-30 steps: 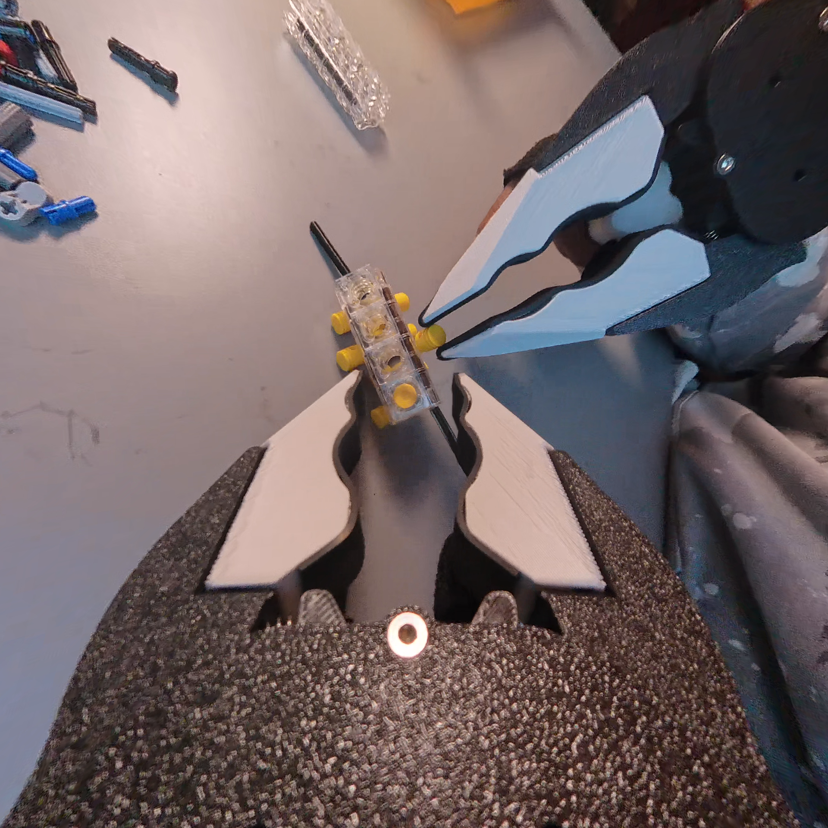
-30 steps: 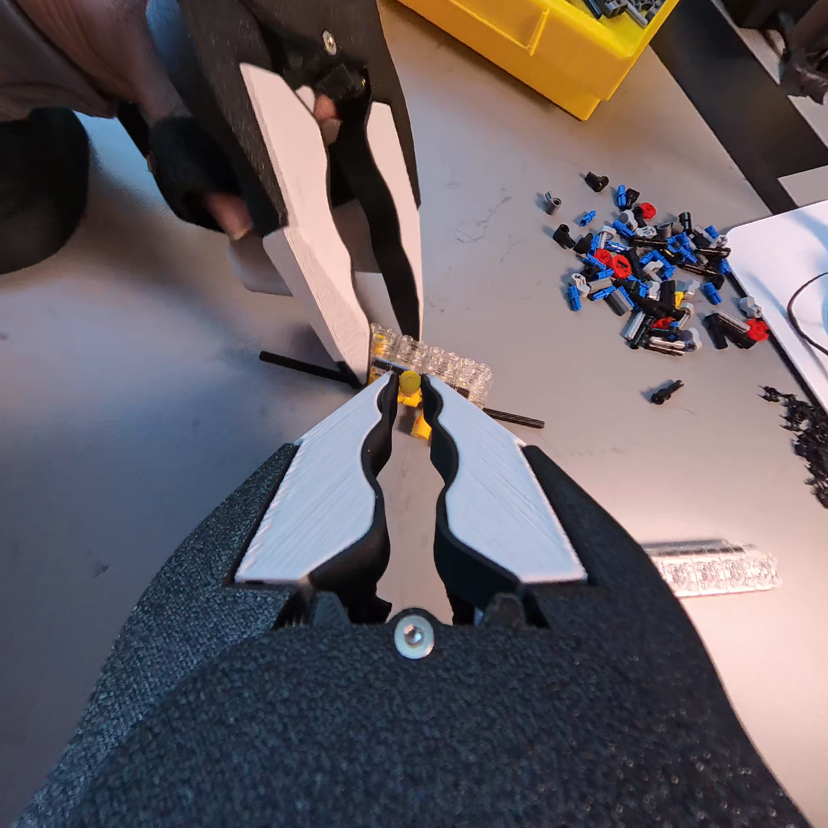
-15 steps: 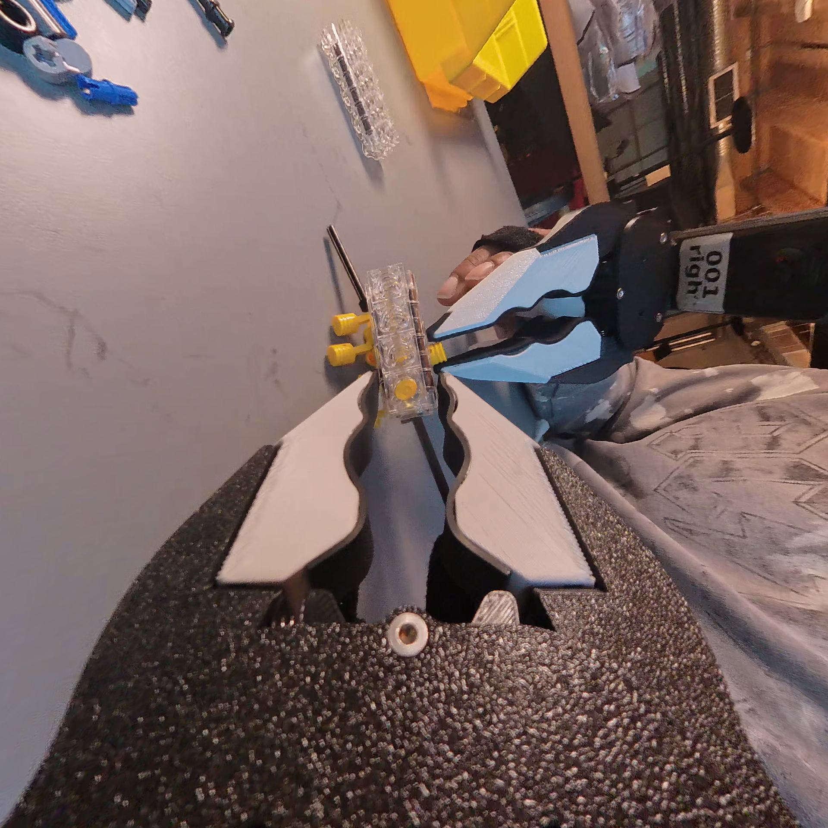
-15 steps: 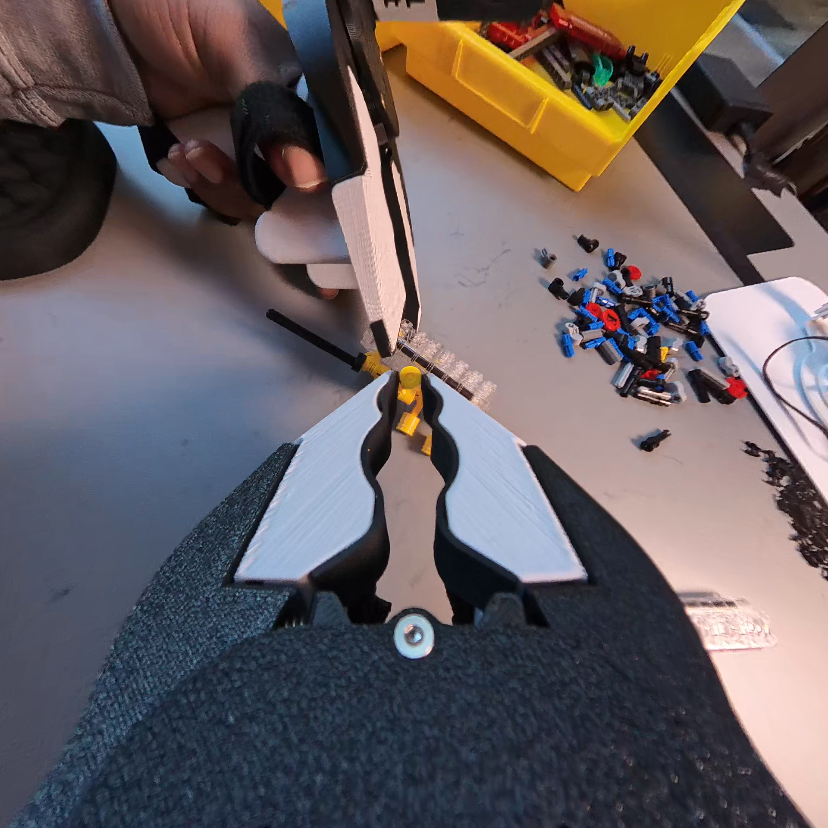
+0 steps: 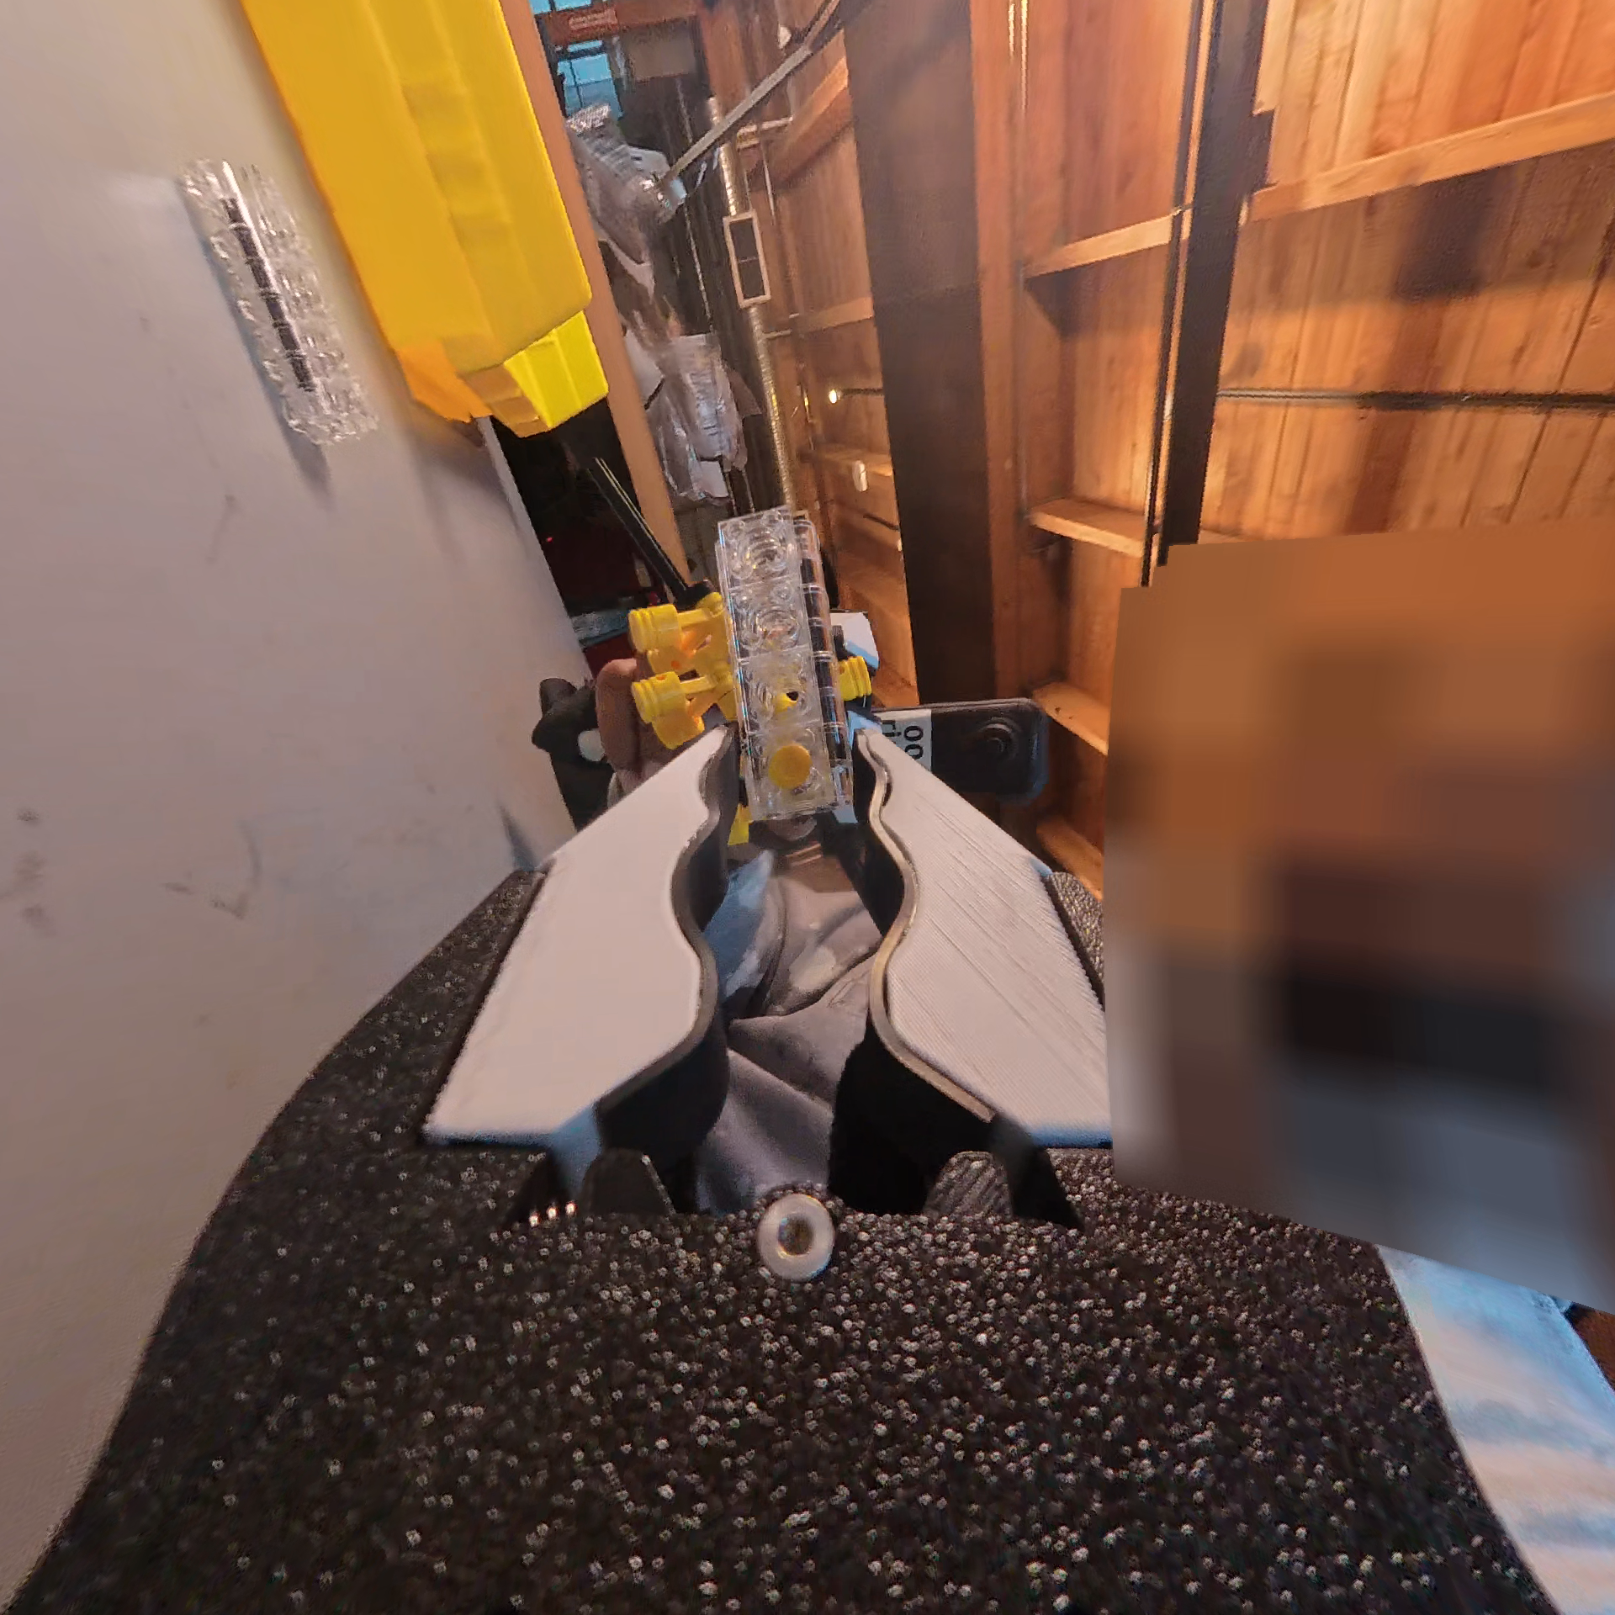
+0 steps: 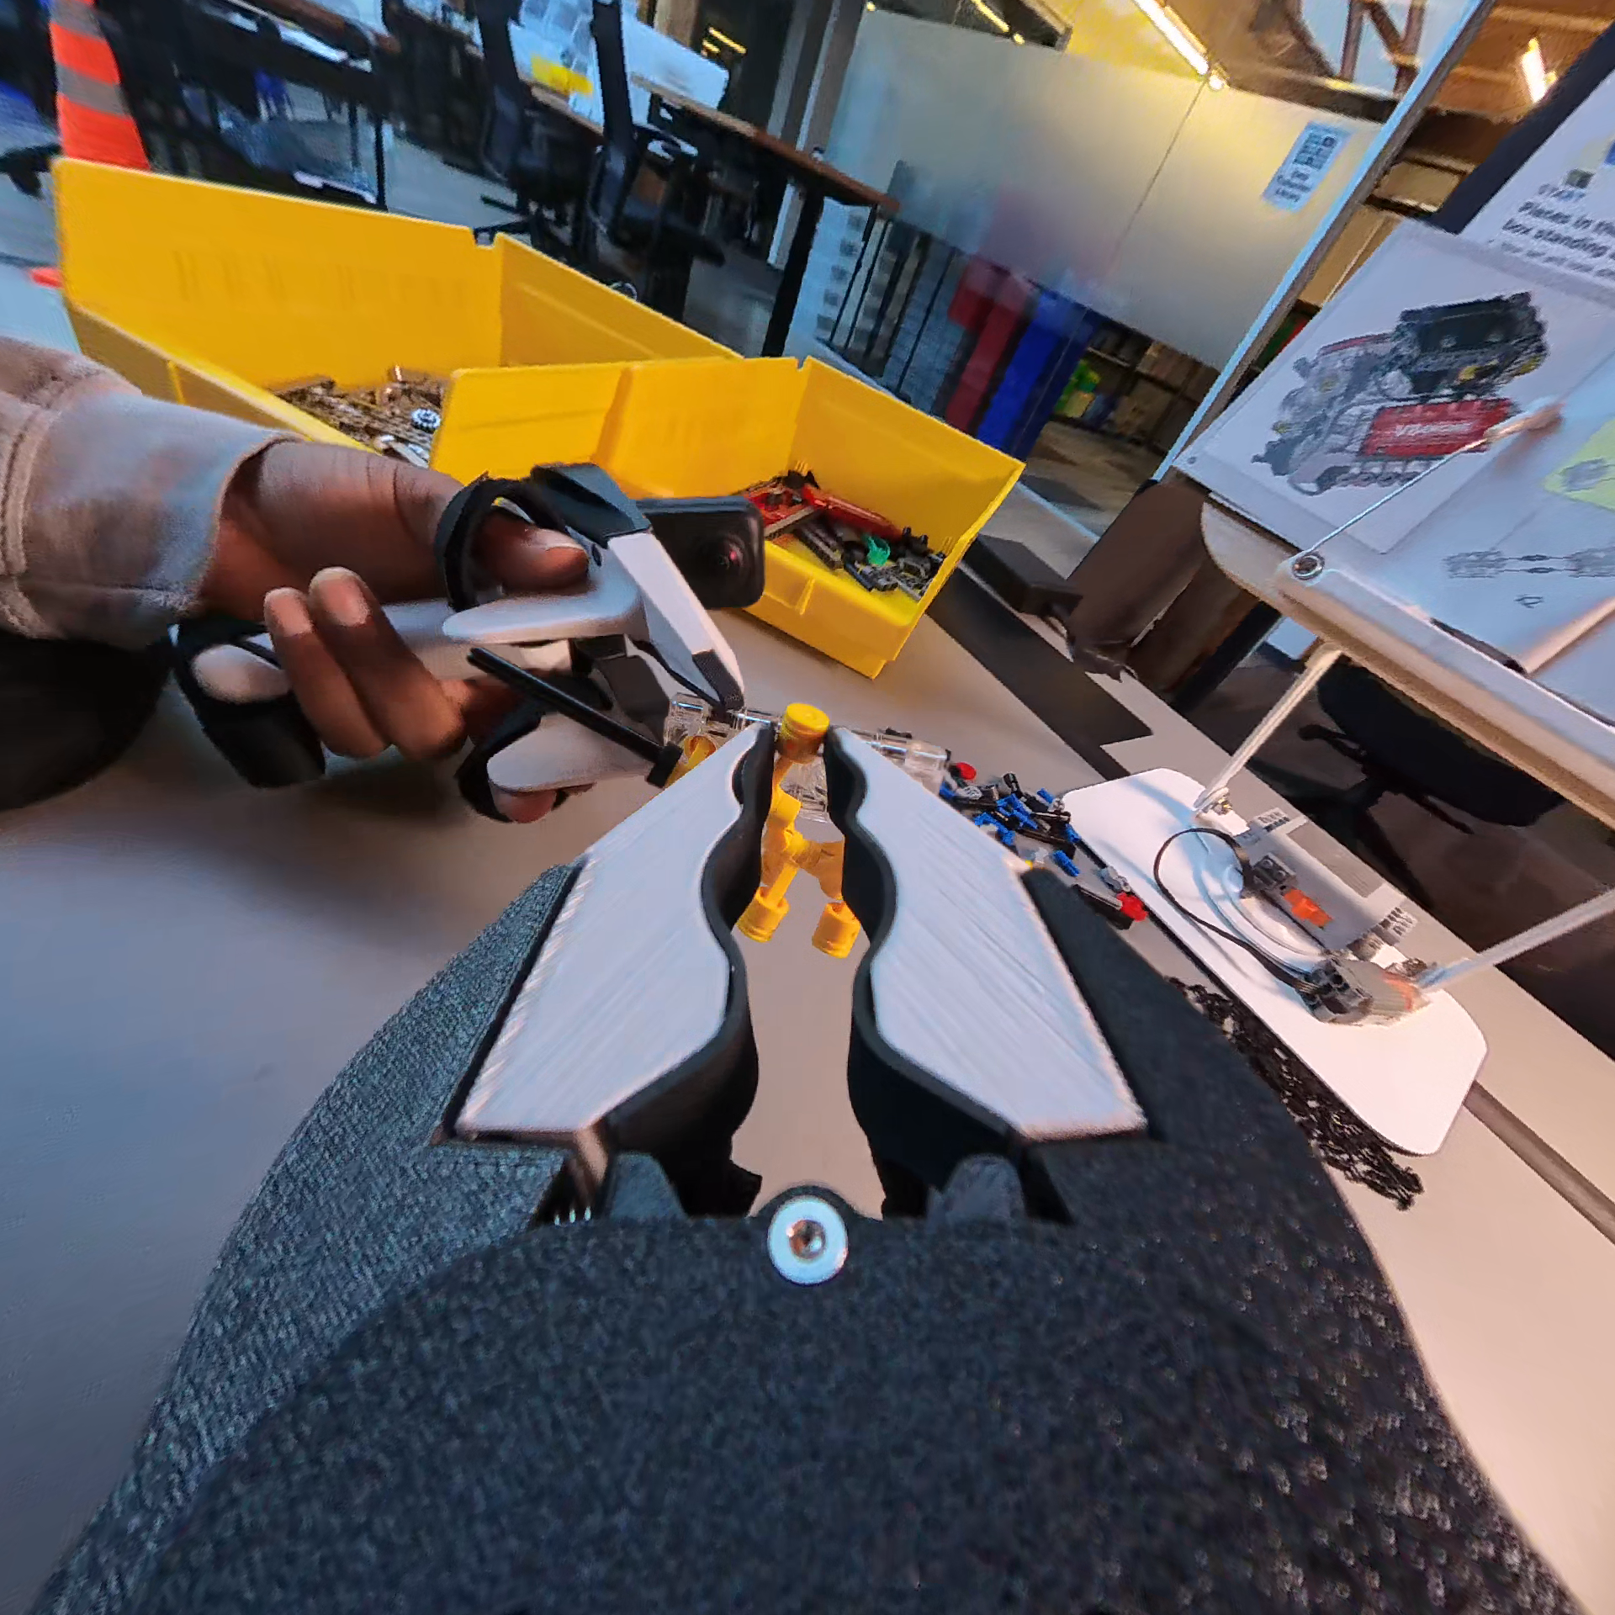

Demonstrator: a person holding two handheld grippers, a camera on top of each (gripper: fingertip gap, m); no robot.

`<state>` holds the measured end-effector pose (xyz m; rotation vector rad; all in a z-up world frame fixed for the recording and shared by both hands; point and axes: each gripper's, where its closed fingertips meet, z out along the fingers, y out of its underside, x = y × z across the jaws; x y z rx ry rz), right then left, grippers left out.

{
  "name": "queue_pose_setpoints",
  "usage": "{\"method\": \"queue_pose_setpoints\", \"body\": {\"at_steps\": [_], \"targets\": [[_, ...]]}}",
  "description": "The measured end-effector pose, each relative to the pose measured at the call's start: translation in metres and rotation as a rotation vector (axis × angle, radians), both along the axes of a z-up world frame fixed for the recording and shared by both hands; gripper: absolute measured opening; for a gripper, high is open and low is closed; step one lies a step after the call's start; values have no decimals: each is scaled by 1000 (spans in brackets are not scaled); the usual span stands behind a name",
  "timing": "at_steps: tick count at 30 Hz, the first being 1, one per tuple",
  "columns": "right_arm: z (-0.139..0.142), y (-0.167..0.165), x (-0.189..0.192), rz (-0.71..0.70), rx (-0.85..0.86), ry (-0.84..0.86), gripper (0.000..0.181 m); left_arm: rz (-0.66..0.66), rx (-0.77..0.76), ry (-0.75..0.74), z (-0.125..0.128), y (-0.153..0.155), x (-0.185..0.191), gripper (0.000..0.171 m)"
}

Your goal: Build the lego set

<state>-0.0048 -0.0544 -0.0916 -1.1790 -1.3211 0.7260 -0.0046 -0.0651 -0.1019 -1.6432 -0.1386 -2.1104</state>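
A clear engine block [image 5: 780,673] with yellow pistons [image 5: 677,664] and a black axle [image 6: 559,703] through it is held up off the grey table. My left gripper [image 5: 791,769] is shut on the block's near end. In the right wrist view the left gripper [image 6: 699,699] comes in from the left with a hand on it. My right gripper [image 6: 800,747] is shut on a yellow piston head [image 6: 804,727] at the top of the block; more yellow pistons [image 6: 791,883] hang below between its fingers.
A second clear block [image 5: 275,301] lies on the table. Yellow bins [image 6: 612,437] with parts stand at the back. A pile of small blue, black and red pieces [image 6: 1018,817] lies to the right, beside a white tray [image 6: 1267,953] with a motor and an instruction stand [image 6: 1442,437]. Only a small space, under 4 cm, lies between the two pairs of fingers.
Both grippers have lifted the block off the table and tilted up, so the views now look across the room. Both grips are kept.
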Motion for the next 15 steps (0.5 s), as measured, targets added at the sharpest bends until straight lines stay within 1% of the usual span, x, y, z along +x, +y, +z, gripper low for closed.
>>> {"method": "queue_pose_setpoints", "body": {"at_steps": [4,7,11,15], "targets": [[2,0,5,-2,12,-20,10,42,-30,-71,3,4,1,24],[-2,-5,7,25,48,-94,10,80,-45,-83,1,9,-3,23],[-3,0,9,-8,54,-131,10,52,-50,-80,-2,5,4,23],[-7,-1,10,15,25,-153,10,31,-41,-58,-6,3,9,23]]}}
